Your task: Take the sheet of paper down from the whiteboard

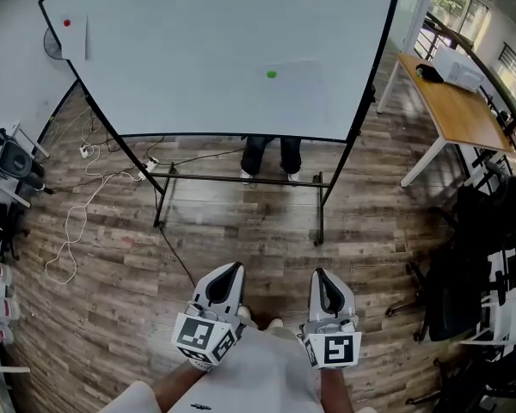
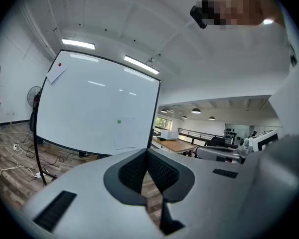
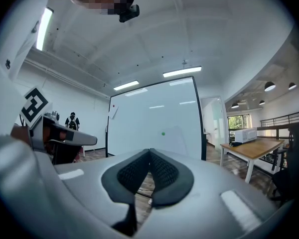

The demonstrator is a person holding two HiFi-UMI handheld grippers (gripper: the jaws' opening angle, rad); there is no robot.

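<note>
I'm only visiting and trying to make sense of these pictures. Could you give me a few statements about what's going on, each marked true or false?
1. The left gripper and right gripper are both shut and empty. True.
2. The sheet of paper under the green magnet has been taken down. False: it hangs on the whiteboard.
3. Someone stands behind the whiteboard. True: legs show beneath it.
4. The right gripper touches the whiteboard. False: it is held well short of it.
5. A red magnet sits near the whiteboard's upper left corner. True.
</note>
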